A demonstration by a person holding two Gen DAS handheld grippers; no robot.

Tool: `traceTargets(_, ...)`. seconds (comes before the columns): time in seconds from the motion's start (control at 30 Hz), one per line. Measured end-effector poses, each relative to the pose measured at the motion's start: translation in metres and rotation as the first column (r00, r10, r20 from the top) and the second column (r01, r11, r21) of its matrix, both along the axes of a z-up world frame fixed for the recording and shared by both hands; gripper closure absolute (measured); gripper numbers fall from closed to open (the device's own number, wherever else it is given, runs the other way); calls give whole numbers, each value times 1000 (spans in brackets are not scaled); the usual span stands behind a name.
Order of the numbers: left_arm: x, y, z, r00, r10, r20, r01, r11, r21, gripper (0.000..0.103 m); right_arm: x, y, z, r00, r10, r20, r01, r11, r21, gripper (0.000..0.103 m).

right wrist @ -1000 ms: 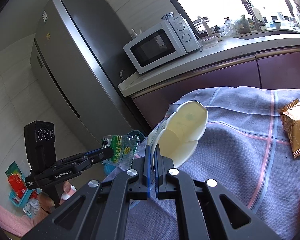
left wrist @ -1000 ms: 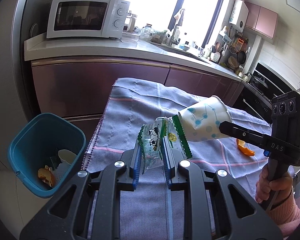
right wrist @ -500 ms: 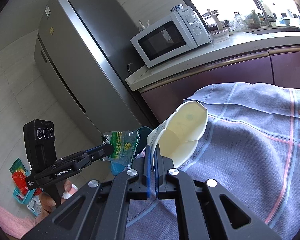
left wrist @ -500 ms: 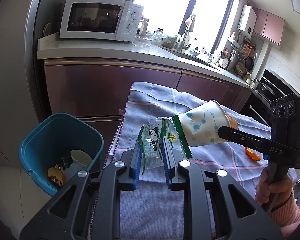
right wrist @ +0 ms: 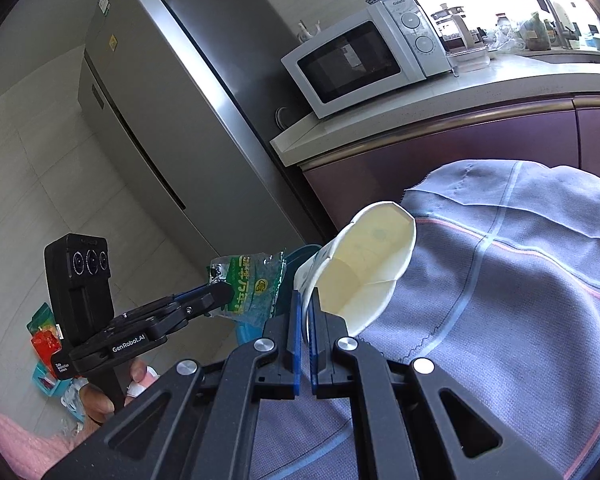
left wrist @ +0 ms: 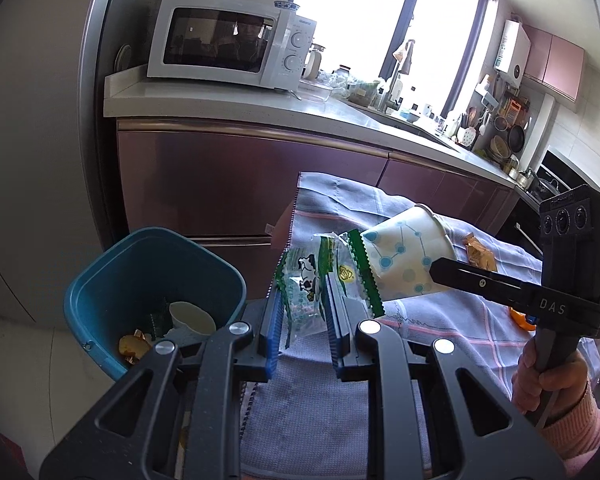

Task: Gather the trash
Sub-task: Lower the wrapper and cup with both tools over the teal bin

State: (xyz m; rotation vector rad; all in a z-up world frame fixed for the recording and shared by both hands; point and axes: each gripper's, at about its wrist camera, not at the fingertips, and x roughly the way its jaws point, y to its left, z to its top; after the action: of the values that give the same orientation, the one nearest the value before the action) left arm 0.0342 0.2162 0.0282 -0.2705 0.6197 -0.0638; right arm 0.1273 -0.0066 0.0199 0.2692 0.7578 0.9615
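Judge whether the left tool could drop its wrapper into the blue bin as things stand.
Probably yes. The left tool grips the wrapper beside the open blue bin; nothing lies between them, and the cup sits on the other side.

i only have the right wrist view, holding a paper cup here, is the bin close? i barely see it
Observer: The blue bin stands on the floor beside the table's left edge, open and in plain sight.
Operator: anything in it already
Observer: Yes, a white cup and orange scraps lie inside.
Operator: whats printed on the wrapper the left gripper has
Observer: The left gripper is shut on a clear green-edged wrapper with a cow drawn on the side facing away from you.
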Motion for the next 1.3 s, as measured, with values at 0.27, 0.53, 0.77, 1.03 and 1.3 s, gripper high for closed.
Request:
traceTargets(0.27, -1, 20, -2, 999, 47, -3, -47, 999, 6, 83, 7, 21, 0, 999, 36, -13, -37, 999, -5, 101)
traceTargets(0.53, 0, 44, -7, 996, 94, -13, -93, 996, 9, 83, 13, 50, -4, 997, 76, -23, -77, 997, -23, 101)
traceTargets(0.77, 4, 59, -12, 992, 124, -23, -124, 992, 11, 83, 18, 72, -9, 995, 98, -36, -100, 994, -44, 101)
traceTargets(1.03, 5, 79, -20, 987, 160, -34, -160, 987, 4, 83, 22, 91, -14, 992, 118, -50, -122, 990, -71, 101)
traceTargets(1.3, 8, 92, -28, 981, 189, -52, -189, 982, 1, 83, 27, 109, -22, 988, 140, -69, -147, 983, -110, 101)
